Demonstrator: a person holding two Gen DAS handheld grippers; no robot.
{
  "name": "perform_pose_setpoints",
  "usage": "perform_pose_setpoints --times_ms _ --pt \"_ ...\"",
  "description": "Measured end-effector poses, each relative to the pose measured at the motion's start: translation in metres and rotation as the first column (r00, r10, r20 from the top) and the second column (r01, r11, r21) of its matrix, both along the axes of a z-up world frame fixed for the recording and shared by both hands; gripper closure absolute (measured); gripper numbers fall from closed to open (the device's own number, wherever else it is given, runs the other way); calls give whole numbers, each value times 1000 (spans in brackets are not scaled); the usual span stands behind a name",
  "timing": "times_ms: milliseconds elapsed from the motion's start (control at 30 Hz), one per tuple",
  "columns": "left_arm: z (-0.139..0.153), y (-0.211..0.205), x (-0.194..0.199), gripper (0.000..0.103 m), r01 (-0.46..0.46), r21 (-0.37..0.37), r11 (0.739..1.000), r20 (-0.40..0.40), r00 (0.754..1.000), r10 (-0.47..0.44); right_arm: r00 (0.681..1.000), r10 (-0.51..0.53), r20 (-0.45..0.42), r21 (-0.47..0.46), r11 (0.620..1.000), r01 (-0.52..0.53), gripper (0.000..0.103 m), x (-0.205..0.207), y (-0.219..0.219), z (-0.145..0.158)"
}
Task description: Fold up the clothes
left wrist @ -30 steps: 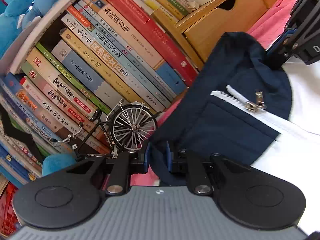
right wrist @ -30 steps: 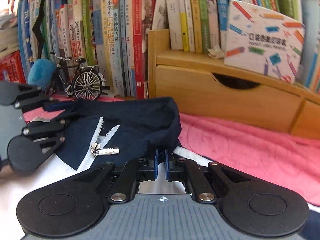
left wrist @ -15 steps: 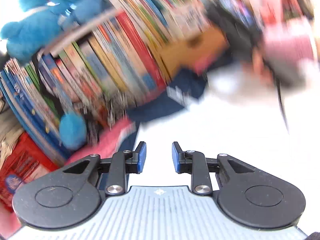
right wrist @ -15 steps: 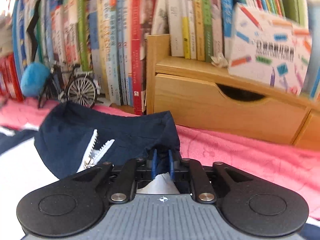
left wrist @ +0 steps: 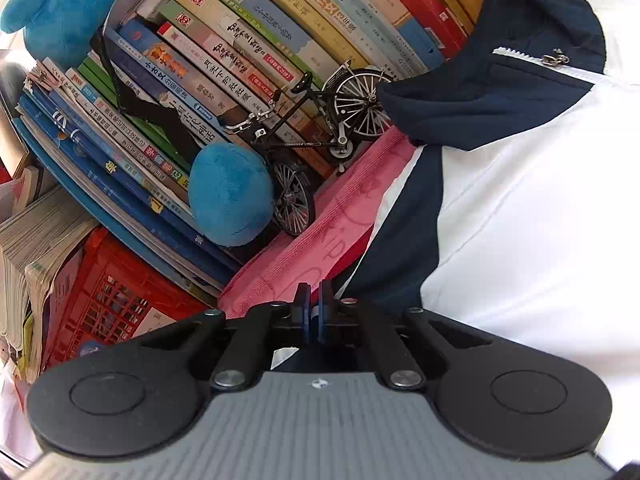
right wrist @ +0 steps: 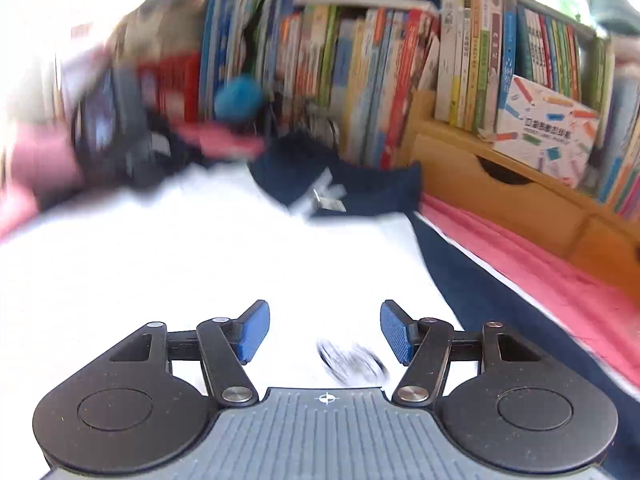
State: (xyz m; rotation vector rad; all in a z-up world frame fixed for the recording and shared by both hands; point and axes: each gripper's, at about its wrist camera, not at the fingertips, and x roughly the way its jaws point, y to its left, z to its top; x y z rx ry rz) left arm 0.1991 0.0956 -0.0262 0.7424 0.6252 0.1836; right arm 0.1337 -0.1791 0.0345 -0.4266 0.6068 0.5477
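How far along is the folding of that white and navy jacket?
Early, I'd say. Done: the navy collar looks turned down over the white jacket. In hand: the left hand-held gripper is pinched shut at the jacket's edge by the pink cloth, though I can't see what it holds; the right hand-held gripper hangs open. Left: the body still lies spread.

— Right wrist view: what cannot be read?
— The left half is motion-blurred; the left gripper (right wrist: 120,136) is a smear, state unreadable. A dark mark (right wrist: 352,360) on the jacket (right wrist: 200,260) is illegible.
— Left wrist view?
— Jacket cut off at the right edge.
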Motion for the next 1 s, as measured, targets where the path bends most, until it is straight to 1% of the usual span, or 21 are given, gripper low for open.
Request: perform_pose_setpoints --times_ms 33,67,100,133,167,200,233,267,333,367,467,500,533,633,667,700,733,833,900,933,1000 --pt "-1 0 -1 100 -2 0 1000 -1 1000 2 999 -26 26 -40 999 27 40 -3 -9 -7" --pt "0 0 0 100 -2 0 1000 -1 1000 2 997 -74 39 -33 997 75 40 1 -28 -12" --pt "0 0 2 99 -2 -1 1000 -3 1000 2 988 -151 31 -24 988 152 38 10 -52 -15" --pt "1 1 2 97 -8 -8 1000 -5 1000 8 967 -252 22 -17 967 252 27 20 -78 -18" --pt "6 3 2 92 -32 -31 999 -7 999 31 946 -323 17 -1 946 324 26 24 -97 -17" --pt "15 8 1 86 -73 -86 994 -7 997 72 939 -343 20 32 939 342 27 15 -104 -12" --pt "28 15 -4 85 -121 -178 977 -3 992 122 932 -362 23 65 931 360 38 5 -111 -7" --pt "42 23 -15 85 -141 -278 950 9 989 150 924 -381 24 99 921 377 43 -4 -118 -2" --pt "70 35 -52 80 -110 -455 884 42 989 145 908 -419 26 165 897 410 43 -23 -132 8" --pt "81 38 -74 73 -84 -521 849 59 989 133 899 -438 25 198 883 425 42 -33 -139 14" --pt "99 33 -148 56 -3 -604 797 95 992 76 870 -493 20 295 834 466 35 -61 -159 29" --pt "99 28 -171 56 16 -617 787 95 994 55 860 -511 17 326 815 478 34 -71 -166 34" --pt "99 23 -194 56 35 -629 776 96 995 33 860 -510 23 352 809 471 31 -84 -168 40" --pt "93 4 -259 55 48 -674 738 90 996 17 911 -401 95 385 859 338 24 -141 -149 62" --pt "91 -3 -278 55 49 -682 730 97 995 24 924 -363 119 387 874 293 23 -161 -145 68" --pt "88 -9 -296 54 50 -689 723 106 994 32 935 -324 144 387 888 248 20 -181 -141 75" --pt "86 -17 -314 52 54 -692 720 121 992 42 943 -288 166 386 899 207 14 -200 -138 81" --pt "77 -39 -354 45 72 -706 705 158 986 58 951 -218 217 366 922 128 7 -255 -129 91" --pt "69 -53 -366 40 85 -711 698 176 983 59 946 -229 230 378 917 130 5 -285 -119 85" --pt "64 -59 -371 40 87 -711 698 181 982 61 944 -244 220 399 906 141 5 -296 -110 75" --pt "53 -73 -375 40 75 -700 710 176 982 70 946 -267 185 445 881 161 5 -311 -88 48"
